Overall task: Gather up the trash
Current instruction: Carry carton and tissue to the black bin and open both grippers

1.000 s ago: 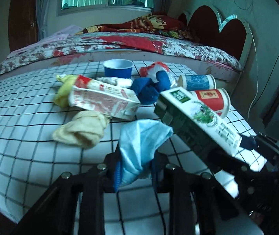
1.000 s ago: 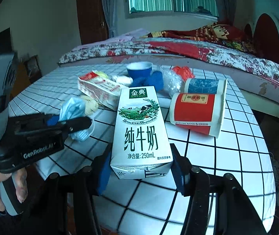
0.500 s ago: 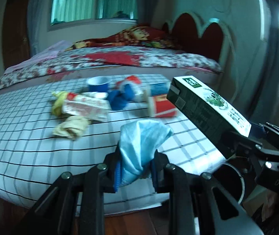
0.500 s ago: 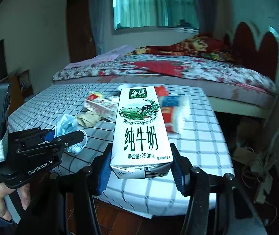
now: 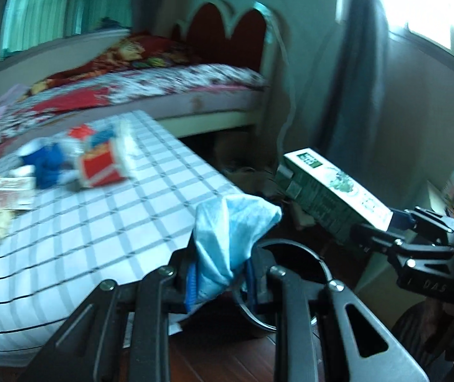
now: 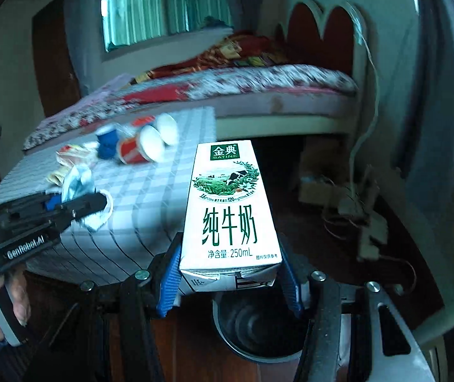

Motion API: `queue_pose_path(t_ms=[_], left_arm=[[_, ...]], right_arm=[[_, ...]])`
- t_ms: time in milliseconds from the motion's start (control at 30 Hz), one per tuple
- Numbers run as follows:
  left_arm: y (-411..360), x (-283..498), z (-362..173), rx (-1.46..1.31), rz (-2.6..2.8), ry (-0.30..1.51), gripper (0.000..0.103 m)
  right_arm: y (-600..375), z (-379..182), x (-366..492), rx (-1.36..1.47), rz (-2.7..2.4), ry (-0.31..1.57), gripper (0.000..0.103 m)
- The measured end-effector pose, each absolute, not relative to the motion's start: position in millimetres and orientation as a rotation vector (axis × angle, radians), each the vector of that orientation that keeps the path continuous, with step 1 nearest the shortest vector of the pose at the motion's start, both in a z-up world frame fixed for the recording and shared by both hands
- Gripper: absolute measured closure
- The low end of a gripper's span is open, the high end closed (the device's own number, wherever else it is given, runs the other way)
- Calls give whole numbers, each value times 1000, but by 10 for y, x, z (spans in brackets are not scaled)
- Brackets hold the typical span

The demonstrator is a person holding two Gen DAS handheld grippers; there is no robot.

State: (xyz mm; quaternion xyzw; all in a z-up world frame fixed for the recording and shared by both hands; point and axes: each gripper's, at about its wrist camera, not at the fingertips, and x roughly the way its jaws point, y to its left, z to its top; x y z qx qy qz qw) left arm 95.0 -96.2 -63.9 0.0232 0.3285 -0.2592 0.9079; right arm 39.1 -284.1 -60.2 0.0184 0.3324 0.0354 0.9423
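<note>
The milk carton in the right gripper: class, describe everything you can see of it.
The milk carton is a tall white paperboard box with a green logo, a pasture picture with a cow, green Chinese characters and "250mL". It looks intact. The right gripper clamps its lower end between blue pads, off the table, above a dark round bin.

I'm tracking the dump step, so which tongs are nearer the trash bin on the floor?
Right, probably. The right tongs hold the milk carton directly above the bin; the left tongs, gripping the blue mask, sit toward the table side.

Dim, bluish daylight from windows (image 5: 427, 22) (one glaring), motion-blurred, fisheye-warped edges.
</note>
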Motion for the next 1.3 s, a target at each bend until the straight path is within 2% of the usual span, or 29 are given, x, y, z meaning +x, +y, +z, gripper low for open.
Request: queue_pose_path(t_ms=[367, 733, 767, 833, 867, 900, 933, 1033, 1100, 1300], left_arm=[[-1842, 1033, -1138, 105, -696, 816, 78], [-2237, 1281, -1647, 123, -760, 965, 76], [-2255, 1297, -1680, 112, -770, 977, 67], [-2277, 1328, -1756, 117, -741, 991, 34], [-2260, 1333, -1792, 129, -697, 994, 13], [-2202, 1323, -1804, 129, -660, 980, 5], [-2156, 1314, -1819, 134, -622, 970, 3], [-1986, 1294, -1887, 140, -521, 964, 2], [-1904, 1270, -1921, 153, -452, 954, 1], [-1751, 1246, -1833, 160, -383, 911, 1]], right_arm=[[-3446, -1190, 338, 54, 56, 828, 47], [-3740, -1678, 646, 44, 138, 934, 46], [-3755, -1727, 684, 55, 163, 944, 45], [-3802, -1837, 753, 51, 148, 962, 41], [-3881, -1909, 790, 61, 95, 983, 24], [-3945, -1944, 804, 78, 64, 995, 17], [-4035, -1978, 798, 100, 24, 1004, 12], [-4149, -2010, 765, 137, -45, 1012, 9], [-4143, -2004, 743, 141, -79, 1002, 1], [-3995, -1971, 702, 107, -106, 997, 1]])
